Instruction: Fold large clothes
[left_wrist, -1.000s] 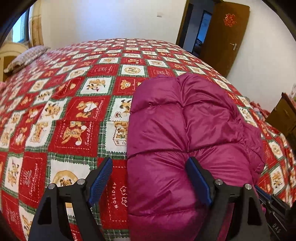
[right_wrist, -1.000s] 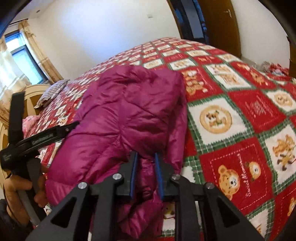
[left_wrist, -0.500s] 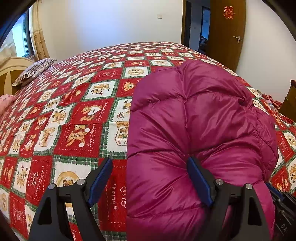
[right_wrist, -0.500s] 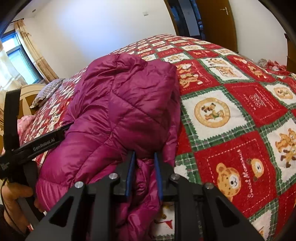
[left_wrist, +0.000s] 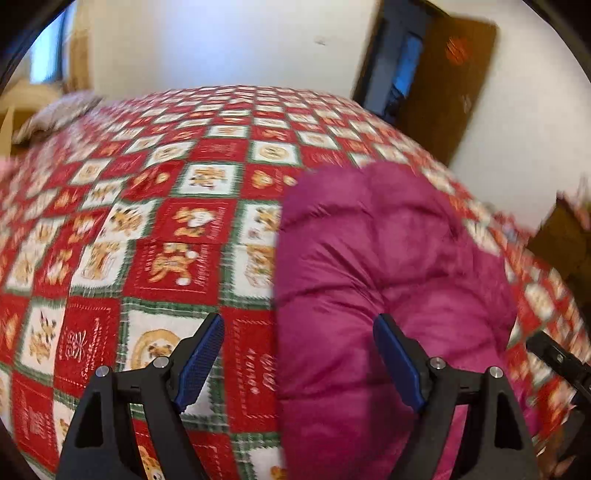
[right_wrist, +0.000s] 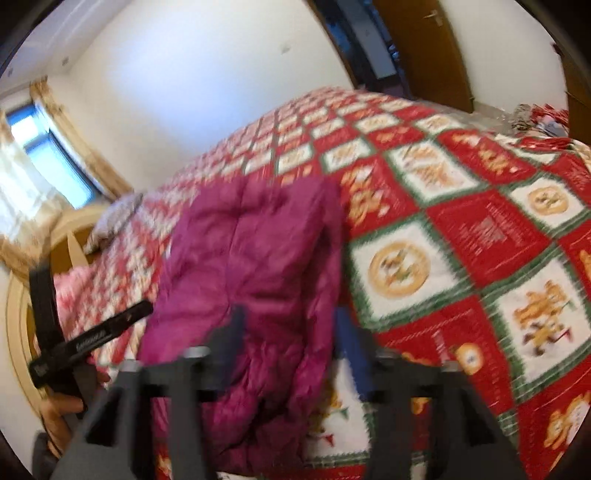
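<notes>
Right wrist blurred, right tool (right_wrist: 291, 343) agape, jacket (right_wrist: 255, 258) smeared

A home bedroom: wide bed under a red-and-white checked teddy-bear quilt (left_wrist: 192, 236), brown wooden door (left_wrist: 454, 88), probably a curtained window (right_wrist: 55, 162).

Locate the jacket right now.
The magenta jacket lies bunched on the red patchwork bedspread at the near edge, right of centre in the left wrist view, between both open tongs.

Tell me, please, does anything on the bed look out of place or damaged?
Nothing stands out: the magenta down jacket lies folded in a puffy bundle on the patchwork bedspread, with no visible tears, though both views are motion-blurred.
</notes>
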